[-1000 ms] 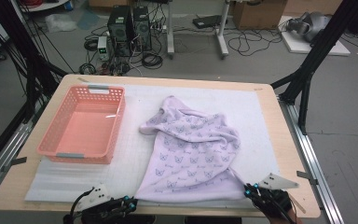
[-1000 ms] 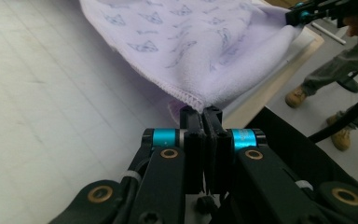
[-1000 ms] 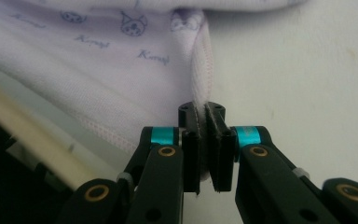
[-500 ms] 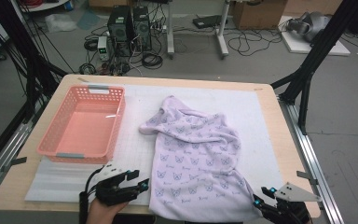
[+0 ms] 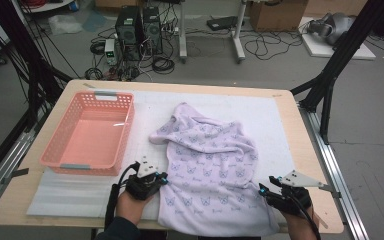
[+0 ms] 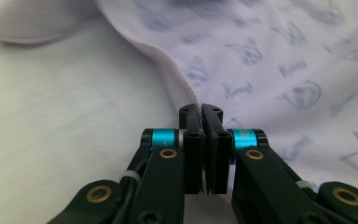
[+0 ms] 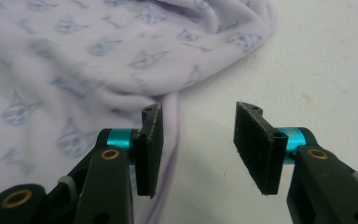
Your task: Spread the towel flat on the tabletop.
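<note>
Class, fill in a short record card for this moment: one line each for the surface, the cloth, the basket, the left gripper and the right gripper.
surface: wooden table with a white mat on it
cloth: lilac garment with a blue print, spread on the mat
basket: pink basket, left of the garment
left gripper: fingers shut on the garment's hem
right gripper: fingers open, at the garment's edge

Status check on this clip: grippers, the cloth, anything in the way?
Left gripper shut on the cloth hem. Right gripper open at the cloth's right edge, gripping nothing. Pink basket sits apart at left; nothing in the way.
</note>
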Action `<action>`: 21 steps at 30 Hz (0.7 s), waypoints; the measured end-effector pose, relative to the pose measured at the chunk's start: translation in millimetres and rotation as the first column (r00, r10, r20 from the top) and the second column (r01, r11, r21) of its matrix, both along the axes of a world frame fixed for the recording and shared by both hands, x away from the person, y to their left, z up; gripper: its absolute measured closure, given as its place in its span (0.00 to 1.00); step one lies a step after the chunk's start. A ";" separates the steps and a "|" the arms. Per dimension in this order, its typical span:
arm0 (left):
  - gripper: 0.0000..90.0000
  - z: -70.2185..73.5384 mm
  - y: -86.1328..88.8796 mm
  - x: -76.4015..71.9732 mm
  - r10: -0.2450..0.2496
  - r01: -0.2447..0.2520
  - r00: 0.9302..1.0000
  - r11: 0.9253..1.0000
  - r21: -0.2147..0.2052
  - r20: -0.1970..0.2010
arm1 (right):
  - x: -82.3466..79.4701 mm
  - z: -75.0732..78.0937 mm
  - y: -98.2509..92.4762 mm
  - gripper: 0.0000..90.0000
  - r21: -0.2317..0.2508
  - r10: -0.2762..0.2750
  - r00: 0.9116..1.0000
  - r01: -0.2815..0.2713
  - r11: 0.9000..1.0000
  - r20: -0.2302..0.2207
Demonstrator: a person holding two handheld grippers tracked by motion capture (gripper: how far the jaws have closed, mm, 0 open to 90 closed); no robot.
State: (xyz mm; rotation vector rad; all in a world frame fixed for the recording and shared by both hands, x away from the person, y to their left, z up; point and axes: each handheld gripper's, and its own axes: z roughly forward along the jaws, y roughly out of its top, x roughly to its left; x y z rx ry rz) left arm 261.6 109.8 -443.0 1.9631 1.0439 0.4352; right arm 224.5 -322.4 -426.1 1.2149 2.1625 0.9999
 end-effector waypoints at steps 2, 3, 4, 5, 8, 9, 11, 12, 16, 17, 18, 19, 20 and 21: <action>0.97 2.1 12.9 1.0 0.044 -0.044 0.999 0.999 -0.001 0.013 | 11.4 -4.1 4.7 0.59 0.018 0.001 1.000 -0.001 1.000 -0.020; 0.97 3.0 19.3 0.5 0.059 -0.059 0.998 0.998 0.000 0.016 | 16.5 -5.6 8.2 0.59 0.019 0.004 1.000 -0.003 1.000 -0.028; 0.97 3.3 24.9 -0.1 0.066 -0.066 0.998 0.998 -0.002 0.021 | 21.0 -7.0 12.1 0.59 0.034 0.008 0.999 -0.006 0.999 -0.037; 0.97 3.5 29.7 -1.3 0.068 -0.068 0.997 0.998 -0.010 0.026 | 25.3 -8.3 16.2 0.60 0.050 0.017 0.999 -0.015 0.999 -0.039; 0.96 2.4 38.1 -3.2 0.057 -0.057 0.998 0.998 -0.033 0.029 | 36.2 -12.7 31.9 0.60 0.071 0.071 0.995 -0.066 0.995 -0.065; 0.96 1.5 39.0 -3.5 0.054 -0.052 0.998 0.998 -0.041 0.030 | 39.9 -14.3 37.1 0.60 0.063 0.082 0.994 -0.078 0.995 -0.066; 0.96 -0.2 38.9 -4.2 0.044 -0.043 0.999 0.998 -0.043 0.031 | 46.2 -18.4 46.9 0.71 0.056 0.111 0.990 -0.107 0.993 -0.083; 0.96 -0.9 38.9 -4.4 0.041 -0.040 0.999 0.998 -0.046 0.030 | 48.5 -19.9 50.6 0.84 0.038 0.137 0.986 -0.134 0.990 -0.094; 0.96 -2.2 39.3 -5.7 0.033 -0.031 0.999 0.998 -0.058 0.024 | 48.5 -15.6 41.4 0.98 -0.110 0.076 0.996 -0.081 0.991 -0.051; 0.96 -2.7 38.9 -6.1 0.022 -0.021 1.000 0.998 -0.061 0.018 | 48.0 -15.0 30.9 0.98 -0.124 0.029 0.998 -0.035 0.992 -0.049; 0.96 -3.6 37.2 -7.1 0.019 -0.018 1.000 0.998 -0.061 0.014 | 47.1 -15.0 18.7 0.98 -0.123 0.000 0.999 -0.007 0.992 -0.054; 0.97 -4.4 35.9 -8.0 0.008 -0.008 1.000 0.998 -0.062 0.011 | 44.3 -14.7 8.6 0.98 -0.113 -0.029 0.998 0.022 0.993 -0.063; 0.97 -5.3 33.8 -9.1 -0.006 0.006 1.000 0.997 -0.078 0.000 | 40.3 -14.0 1.1 0.98 -0.130 -0.049 0.997 0.042 0.991 -0.058; 0.97 -5.7 31.0 -10.5 -0.021 0.021 1.000 0.997 -0.077 -0.003 | 35.4 -13.2 -4.5 0.98 -0.138 -0.061 0.996 0.053 0.989 -0.060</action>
